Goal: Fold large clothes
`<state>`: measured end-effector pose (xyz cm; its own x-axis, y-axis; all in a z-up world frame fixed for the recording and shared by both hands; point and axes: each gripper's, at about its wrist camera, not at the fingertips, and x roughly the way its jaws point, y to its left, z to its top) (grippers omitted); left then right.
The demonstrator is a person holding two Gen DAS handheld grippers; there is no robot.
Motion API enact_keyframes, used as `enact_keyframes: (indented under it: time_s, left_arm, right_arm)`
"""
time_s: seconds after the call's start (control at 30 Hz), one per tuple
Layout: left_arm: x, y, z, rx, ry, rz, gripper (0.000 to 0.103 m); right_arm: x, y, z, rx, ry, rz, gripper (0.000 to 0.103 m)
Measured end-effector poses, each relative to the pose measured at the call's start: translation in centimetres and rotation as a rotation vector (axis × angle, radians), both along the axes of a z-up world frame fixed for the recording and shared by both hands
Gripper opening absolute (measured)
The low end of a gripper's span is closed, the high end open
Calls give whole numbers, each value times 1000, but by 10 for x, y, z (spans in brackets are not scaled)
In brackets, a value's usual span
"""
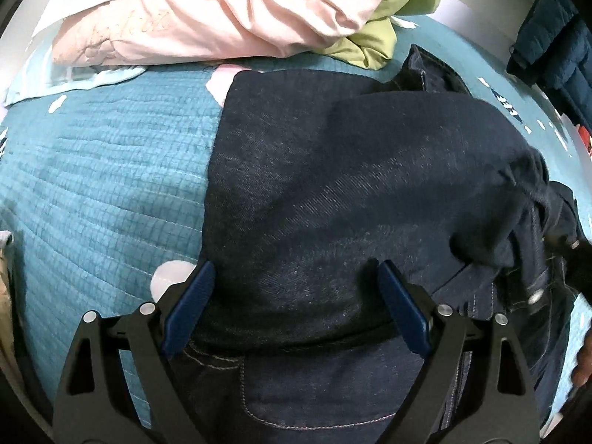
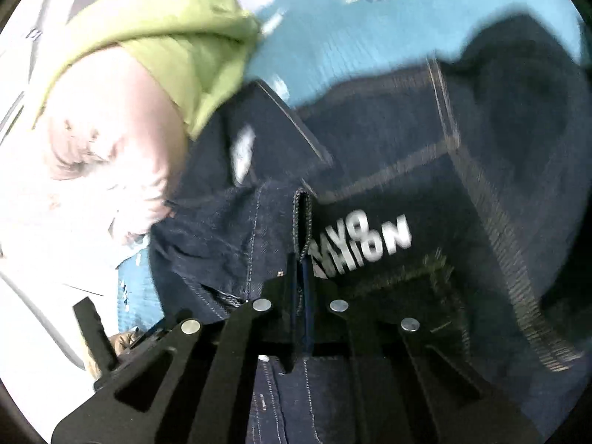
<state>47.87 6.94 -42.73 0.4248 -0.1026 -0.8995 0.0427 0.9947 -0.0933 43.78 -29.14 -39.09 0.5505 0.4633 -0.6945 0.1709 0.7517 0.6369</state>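
Note:
A dark blue denim garment [image 1: 333,185] lies folded on a teal quilted bedspread [image 1: 103,170]. My left gripper [image 1: 296,270] is open, its blue pads [image 1: 192,303] straddling the near folded edge of the denim, close over it. In the right wrist view my right gripper [image 2: 303,259] is shut on a stitched edge of the same denim garment [image 2: 229,229], beside white printed lettering [image 2: 366,244]. That view is motion-blurred.
A pile of pink clothing [image 1: 207,14] and a green garment [image 1: 384,33] lie at the far side of the bed; they also show in the right wrist view, the green garment [image 2: 170,37] on top. A dark puffer jacket [image 1: 555,44] hangs at the right.

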Motion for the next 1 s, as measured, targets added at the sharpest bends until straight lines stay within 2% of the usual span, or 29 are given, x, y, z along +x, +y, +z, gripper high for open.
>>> enact_keyframes:
  time_s: [0.13, 0.27, 0.33, 0.43, 0.5, 0.53, 0.57, 0.6, 0.67, 0.7, 0.77, 0.8, 0.83, 0.87, 0.9, 1.0]
  left_arm:
    - [1, -3, 2, -8, 1, -8, 89]
    - [1, -8, 4, -14, -10, -69, 89]
    - [2, -14, 5, -28, -2, -106, 89]
    - [3, -23, 1, 63, 13, -134, 89]
    - [4, -26, 2, 84, 17, -121, 89]
    - [3, -28, 5, 79, 18, -115, 89]
    - [1, -30, 11, 73, 7, -105, 89]
    - [-2, -35, 22, 77, -31, -92, 89]
    - [-8, -47, 40, 64, -85, -89, 89]
    - [-11, -56, 48, 44, -107, -89, 89]
    - [-15, -82, 63, -16, -142, -118, 89]
    - [-16, -98, 66, -45, -143, -145, 89]
    - [-16, -118, 68, -78, -136, -180, 89]
    - [-16, -137, 66, -92, -124, -210, 89]
    - [-16, -156, 63, -91, -107, -239, 89]
    - [-17, -209, 58, -124, -86, -327, 89]
  right_arm:
    - [13, -16, 27, -46, -30, 3, 2]
    - [19, -34, 45, -54, -46, -57, 2]
    - [31, -37, 36, -101, -27, -46, 2]
    - [54, -38, -11, -99, 102, -10, 3]
    - [59, -38, -33, -95, 156, 14, 9]
    - [55, -41, -33, -71, 124, 20, 10]
    - [50, -46, -29, -52, 98, 22, 17]
    - [42, -54, -19, -27, 56, 9, 34]
    - [25, -72, 6, -37, -28, -13, 54]
    - [16, -84, 21, -69, -56, -22, 54]
    - [4, -113, 38, -129, -56, -71, 55]
    - [-2, -132, 46, -184, -40, -113, 58]
    - [-5, -145, 49, -232, -17, -141, 61]
    - [-10, -166, 52, -320, 34, -203, 62]
    - [-13, -186, 50, -363, 85, -255, 64]
    - [-15, -233, 36, -309, 199, -363, 65]
